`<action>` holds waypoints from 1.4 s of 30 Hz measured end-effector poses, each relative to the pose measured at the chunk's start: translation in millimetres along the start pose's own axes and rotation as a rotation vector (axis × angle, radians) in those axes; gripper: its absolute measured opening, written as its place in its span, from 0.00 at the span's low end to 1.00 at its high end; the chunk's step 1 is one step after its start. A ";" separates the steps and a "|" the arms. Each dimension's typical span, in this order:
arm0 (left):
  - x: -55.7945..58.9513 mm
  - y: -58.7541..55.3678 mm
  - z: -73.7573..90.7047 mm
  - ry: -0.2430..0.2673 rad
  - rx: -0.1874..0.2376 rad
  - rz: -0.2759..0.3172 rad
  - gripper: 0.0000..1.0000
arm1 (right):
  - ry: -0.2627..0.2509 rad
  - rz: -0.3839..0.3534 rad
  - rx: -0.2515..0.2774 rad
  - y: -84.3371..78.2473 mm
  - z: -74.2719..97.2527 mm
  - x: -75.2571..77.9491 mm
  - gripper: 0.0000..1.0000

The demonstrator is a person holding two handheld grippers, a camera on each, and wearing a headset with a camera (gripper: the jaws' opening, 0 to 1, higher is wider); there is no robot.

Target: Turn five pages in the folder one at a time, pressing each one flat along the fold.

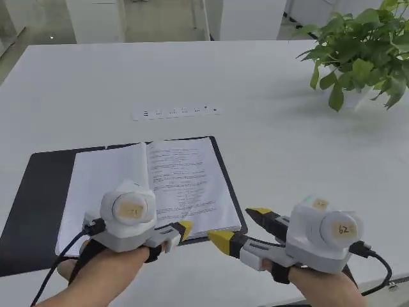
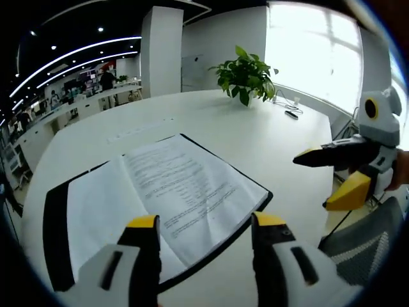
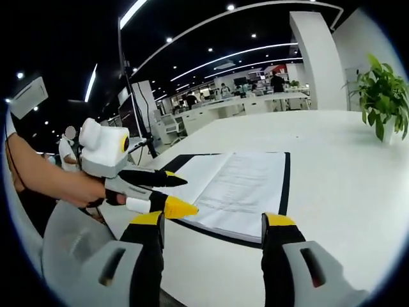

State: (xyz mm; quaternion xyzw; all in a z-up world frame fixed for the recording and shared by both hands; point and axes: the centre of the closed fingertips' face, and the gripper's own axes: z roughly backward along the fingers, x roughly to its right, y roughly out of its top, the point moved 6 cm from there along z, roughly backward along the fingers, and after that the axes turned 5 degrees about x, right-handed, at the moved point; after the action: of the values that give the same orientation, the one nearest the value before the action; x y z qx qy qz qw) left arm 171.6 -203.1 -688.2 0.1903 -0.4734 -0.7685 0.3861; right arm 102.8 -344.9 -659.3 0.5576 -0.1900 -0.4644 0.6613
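Folder (image 1: 38, 192) lies open at the worktop's (image 1: 287, 147) front left. Left gripper (image 2: 204, 222) and right gripper (image 1: 238, 225) hover at the front edge by its near right corner, jaws apart, empty. Risk: the sheets lie flush, so a jaw may lift several together or crease the printed page (image 1: 185, 182).

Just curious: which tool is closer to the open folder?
Left. The left tool hangs over the near edge of the folder; the right tool is beside its corner.
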 end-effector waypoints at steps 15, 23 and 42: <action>20.5 -16.4 -62.1 0.004 -0.045 -0.032 0.52 | -0.019 -0.045 -0.009 -11.2 0.4 17.3 0.57; 22.2 -28.8 -71.5 0.056 -0.066 -0.059 0.46 | -0.027 -0.056 -0.023 -18.8 -0.8 24.6 0.56; 19.2 -33.1 -72.0 0.071 0.012 -0.033 0.31 | -0.031 -0.127 -0.022 -27.5 -6.3 36.2 0.53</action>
State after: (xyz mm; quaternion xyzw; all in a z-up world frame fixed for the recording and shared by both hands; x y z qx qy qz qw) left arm 193.2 -251.3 -750.3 0.2276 -0.4608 -0.7648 0.3886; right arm 114.5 -369.8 -696.0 0.5542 -0.1593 -0.5160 0.6335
